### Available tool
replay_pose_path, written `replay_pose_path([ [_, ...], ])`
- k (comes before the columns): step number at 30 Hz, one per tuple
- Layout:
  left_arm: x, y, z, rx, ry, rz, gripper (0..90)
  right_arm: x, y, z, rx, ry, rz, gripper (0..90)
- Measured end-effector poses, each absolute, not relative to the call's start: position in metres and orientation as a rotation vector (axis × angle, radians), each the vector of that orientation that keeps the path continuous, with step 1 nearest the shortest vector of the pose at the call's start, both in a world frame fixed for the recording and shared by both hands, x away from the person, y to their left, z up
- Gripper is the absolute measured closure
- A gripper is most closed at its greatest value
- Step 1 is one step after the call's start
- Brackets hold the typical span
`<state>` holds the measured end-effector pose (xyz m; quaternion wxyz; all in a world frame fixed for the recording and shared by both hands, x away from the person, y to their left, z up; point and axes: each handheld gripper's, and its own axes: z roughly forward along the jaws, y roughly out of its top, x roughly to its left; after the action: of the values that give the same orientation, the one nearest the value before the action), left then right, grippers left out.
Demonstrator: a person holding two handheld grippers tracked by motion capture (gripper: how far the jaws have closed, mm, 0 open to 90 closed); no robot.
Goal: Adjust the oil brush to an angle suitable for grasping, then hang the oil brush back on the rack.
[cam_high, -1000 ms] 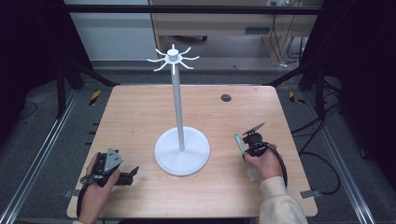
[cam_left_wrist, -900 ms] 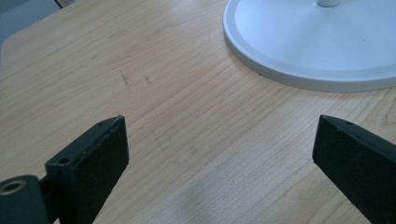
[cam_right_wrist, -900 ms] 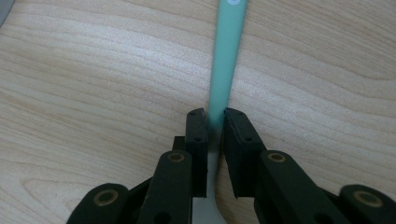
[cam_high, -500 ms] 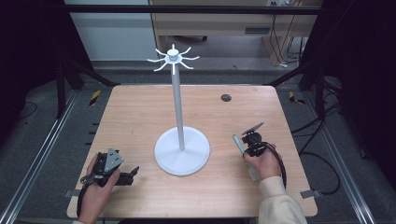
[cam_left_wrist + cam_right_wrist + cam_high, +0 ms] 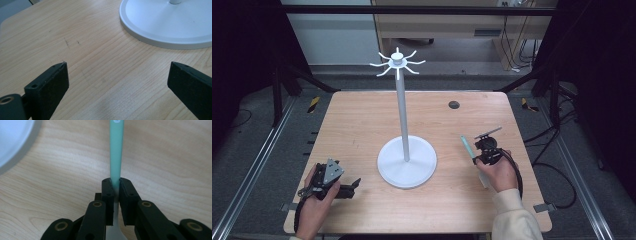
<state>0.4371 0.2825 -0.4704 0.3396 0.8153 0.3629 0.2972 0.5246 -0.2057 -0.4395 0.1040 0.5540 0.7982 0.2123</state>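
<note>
Meanwhile, little differs from a second ago: the right gripper (image 5: 486, 145) has edged slightly toward the white stand (image 5: 406, 161), while the left gripper (image 5: 331, 181) rests where it was on the near left part of the desk (image 5: 362, 125).

In the right gripper view the jaws are clenched on a slim mint-green handle (image 5: 116, 150), which runs upward out of the frame, so its far end is cut off there. Below the jaws a pale grey-white part continues toward the camera; it may be the neck of a utensil, but its shape is hard to make out. In the high view the same handle (image 5: 467, 147) shows as a short green bar slanting up from the right hand (image 5: 498, 172), right of the stand's base and apart from it.

In the left gripper view the jaws stand wide apart with nothing between them, bare wood under them, and the rim of the stand's round base (image 5: 160, 27) is cut off by the top edge.

The stand is all white: a flat disc base, a thin upright pole, and a crown of curved hooks (image 5: 397, 63) at the top. A small dark round spot (image 5: 454, 104) sits on the far right of the desk.
</note>
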Motion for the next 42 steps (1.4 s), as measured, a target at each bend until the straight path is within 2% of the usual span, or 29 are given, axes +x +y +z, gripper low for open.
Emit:
replay_pose_path([
  [10,0.437,0.286,-0.469,2.122,0.956,0.777,3.2,0.514,-0.211,-0.399,1.513,2.234,0.814,83.0],
  [11,0.437,0.285,-0.470,2.122,0.956,0.778,3.2,0.509,-0.208,-0.385,1.476,2.216,0.874,83.0],
  [15,0.437,0.285,-0.470,2.118,0.957,0.782,3.2,0.502,-0.206,-0.365,1.419,2.190,0.969,83.0],
  [16,0.437,0.286,-0.470,2.115,0.957,0.783,3.2,0.496,-0.204,-0.348,1.378,2.162,1.023,83.0],
  [23,0.436,0.290,-0.468,2.099,0.964,0.785,3.2,0.488,-0.196,-0.312,1.274,2.096,1.133,83.0],
  [33,0.438,0.292,-0.469,2.084,0.994,0.790,2.9,0.494,-0.182,-0.279,1.152,2.033,1.268,83.0],
  [42,0.438,0.297,-0.468,2.054,1.024,0.792,2.8,0.485,-0.175,-0.273,1.065,1.970,1.358,83.0],
])
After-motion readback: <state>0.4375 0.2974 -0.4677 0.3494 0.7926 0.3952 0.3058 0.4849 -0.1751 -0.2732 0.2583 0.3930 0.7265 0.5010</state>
